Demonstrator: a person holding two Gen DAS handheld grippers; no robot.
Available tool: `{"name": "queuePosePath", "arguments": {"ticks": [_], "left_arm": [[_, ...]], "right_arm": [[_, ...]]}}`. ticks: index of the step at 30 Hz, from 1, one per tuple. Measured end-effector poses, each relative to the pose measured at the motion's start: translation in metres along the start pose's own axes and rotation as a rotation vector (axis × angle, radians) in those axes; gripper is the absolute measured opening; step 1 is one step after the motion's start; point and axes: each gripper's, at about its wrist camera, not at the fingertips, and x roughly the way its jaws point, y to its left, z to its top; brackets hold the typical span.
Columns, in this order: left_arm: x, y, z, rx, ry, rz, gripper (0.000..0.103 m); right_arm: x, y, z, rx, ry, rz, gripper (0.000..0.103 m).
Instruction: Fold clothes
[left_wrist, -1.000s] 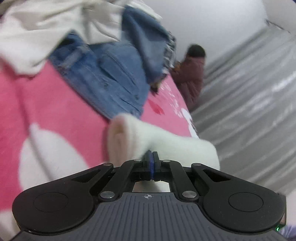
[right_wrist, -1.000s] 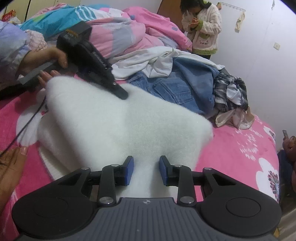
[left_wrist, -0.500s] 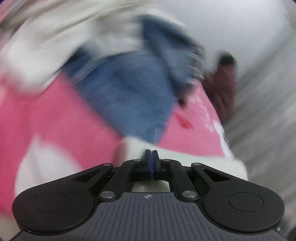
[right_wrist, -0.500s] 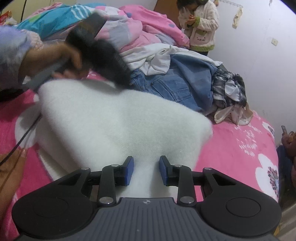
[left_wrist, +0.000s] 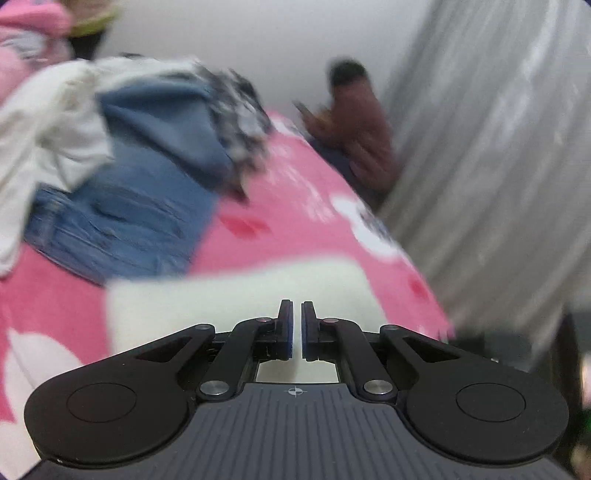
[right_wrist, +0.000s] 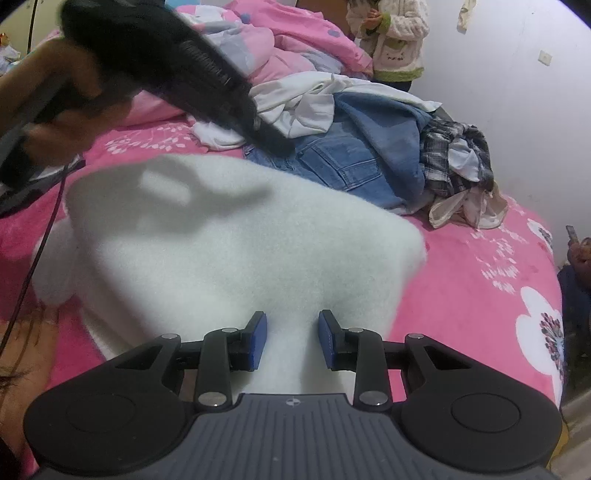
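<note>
The white fleece garment (right_wrist: 236, 254) lies folded on the pink bedspread (right_wrist: 476, 258), filling the centre of the right wrist view; the right gripper (right_wrist: 291, 341) clamps its near edge, fabric bunched between the blue pads; the left gripper (left_wrist: 297, 330) hangs above the garment's far edge, jaws nearly together with only a slit, nothing held. To fold well, anchor the near edge, take a far corner and smooth flat. At upper right, jeans (right_wrist: 343, 162) and a plaid shirt (right_wrist: 454, 155) crowd the garment; two people (right_wrist: 395, 40) stand or sit beyond the bed.
</note>
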Motion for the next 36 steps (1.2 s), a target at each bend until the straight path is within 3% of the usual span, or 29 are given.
{"name": "queuePosePath", "arguments": {"ticks": [1, 6, 9, 12, 15, 18, 20, 23, 28, 34, 36], "left_arm": [[0.005, -0.002, -0.009, 0.023, 0.033, 0.020, 0.005], [-0.014, 0.043, -0.033, -0.224, 0.029, 0.026, 0.004], [-0.037, 0.043, -0.034, -0.190, 0.020, 0.116, 0.004], [-0.048, 0.025, -0.027, -0.089, 0.004, 0.222, 0.004], [-0.051, -0.013, -0.018, 0.033, -0.047, 0.150, 0.008], [-0.027, -0.037, -0.023, 0.087, -0.015, 0.049, 0.009], [-0.006, -0.043, -0.034, 0.107, 0.037, 0.036, 0.010], [-0.003, -0.038, -0.056, 0.168, 0.051, 0.074, 0.005], [-0.039, -0.025, -0.065, 0.242, 0.050, 0.168, 0.004], [-0.067, -0.023, -0.057, 0.200, 0.049, 0.274, 0.004], [-0.071, -0.040, -0.052, 0.255, -0.001, 0.279, 0.004]], "right_arm": [[0.000, -0.001, 0.000, 0.001, 0.000, 0.002, 0.033], [-0.001, -0.001, -0.003, 0.007, -0.016, 0.007, 0.033], [0.000, -0.002, -0.002, 0.011, -0.016, 0.006, 0.033], [0.001, -0.003, -0.001, 0.015, -0.012, 0.005, 0.033], [0.000, -0.003, -0.001, 0.026, -0.011, 0.002, 0.033], [0.000, -0.002, -0.001, 0.030, -0.009, -0.003, 0.033], [0.000, -0.002, -0.001, 0.035, -0.006, -0.002, 0.033], [0.000, -0.002, 0.000, 0.034, 0.003, -0.001, 0.033], [0.000, -0.002, 0.001, 0.027, 0.010, 0.009, 0.033], [-0.001, -0.004, 0.000, 0.026, 0.015, 0.016, 0.033], [-0.001, -0.003, 0.000, 0.026, 0.016, 0.013, 0.033]]}}
